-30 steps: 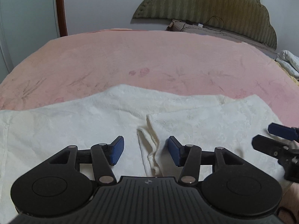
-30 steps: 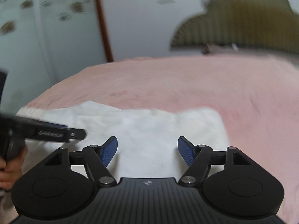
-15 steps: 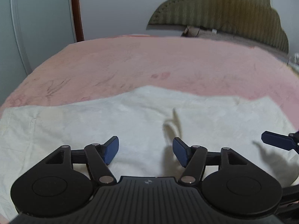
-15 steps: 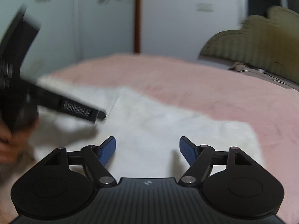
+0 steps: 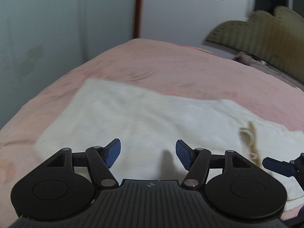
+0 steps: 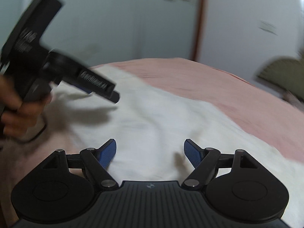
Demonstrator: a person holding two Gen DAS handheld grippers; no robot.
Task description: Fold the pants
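Cream-white pants [image 5: 142, 117] lie flat on a pink bedsheet [image 5: 171, 66], and a loose drawstring [image 5: 250, 138] rests on them at the right. My left gripper [image 5: 148, 148] hovers just above the cloth, open, with nothing between its blue pads. My right gripper [image 6: 150, 148] is also open and empty, low over the pants [image 6: 152, 117]. In the right wrist view the left gripper [image 6: 114, 96] shows blurred at the upper left, held by a hand [image 6: 19, 114]. One blue finger of the right gripper [image 5: 277, 166] pokes in at the right edge of the left wrist view.
An olive padded headboard [image 5: 266, 32] stands at the far right end of the bed. A pale wall with a brown vertical trim [image 5: 137, 9] runs behind the bed. Pink sheet [image 6: 209, 79] surrounds the pants on the far side.
Both grippers have swung left along the pants; the drawstring has slid from the centre to the right of the left wrist view. Both pairs of jaws stand a little wider.
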